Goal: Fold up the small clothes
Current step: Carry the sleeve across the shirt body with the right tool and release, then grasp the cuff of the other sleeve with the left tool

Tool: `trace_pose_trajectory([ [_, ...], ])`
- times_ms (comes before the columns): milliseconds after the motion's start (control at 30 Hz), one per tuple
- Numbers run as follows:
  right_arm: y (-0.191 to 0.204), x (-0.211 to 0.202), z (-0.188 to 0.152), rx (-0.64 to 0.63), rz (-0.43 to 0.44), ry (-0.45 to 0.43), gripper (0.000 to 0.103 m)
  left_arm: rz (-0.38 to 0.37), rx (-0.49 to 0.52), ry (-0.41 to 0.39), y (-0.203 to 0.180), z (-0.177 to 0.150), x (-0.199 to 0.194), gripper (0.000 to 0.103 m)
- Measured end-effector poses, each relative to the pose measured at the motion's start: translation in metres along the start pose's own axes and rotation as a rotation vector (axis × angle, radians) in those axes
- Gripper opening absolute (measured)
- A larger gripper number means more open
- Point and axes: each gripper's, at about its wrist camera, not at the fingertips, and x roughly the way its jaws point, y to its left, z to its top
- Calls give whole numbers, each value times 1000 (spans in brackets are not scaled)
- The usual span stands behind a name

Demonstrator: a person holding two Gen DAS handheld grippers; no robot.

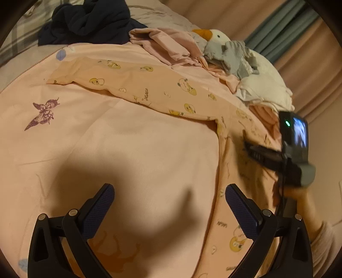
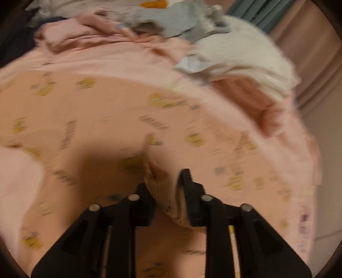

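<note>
Peach trousers with a yellow duck print (image 1: 149, 85) lie spread on the pink sheet (image 1: 128, 149). One leg runs to the far left and the other runs down the right side. My left gripper (image 1: 168, 205) is open and empty, low over the bare sheet between the legs. My right gripper (image 2: 164, 188) is shut on a pinched fold of the duck-print trousers (image 2: 164, 198). It also shows in the left wrist view (image 1: 252, 149), at the right on the trousers. The right wrist view is blurred.
A heap of pink (image 1: 166, 45), grey (image 1: 235, 55) and white (image 1: 265, 87) clothes lies at the far right by a plush goose (image 1: 213, 35). A dark navy garment (image 1: 89, 19) sits at the back left. Curtains (image 1: 299, 42) hang beyond the bed.
</note>
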Motion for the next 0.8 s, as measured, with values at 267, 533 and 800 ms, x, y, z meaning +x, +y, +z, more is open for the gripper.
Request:
trace_pose_trajectory([
  [267, -84, -43, -12, 380, 468, -154, 63, -89, -128, -14, 22, 24, 5, 103],
  [533, -70, 8, -24, 424, 364, -88, 20, -173, -226, -80, 41, 58, 4, 103],
  [800, -46, 3, -16, 296, 435, -132, 16, -297, -434, -137, 83, 89, 20, 103],
])
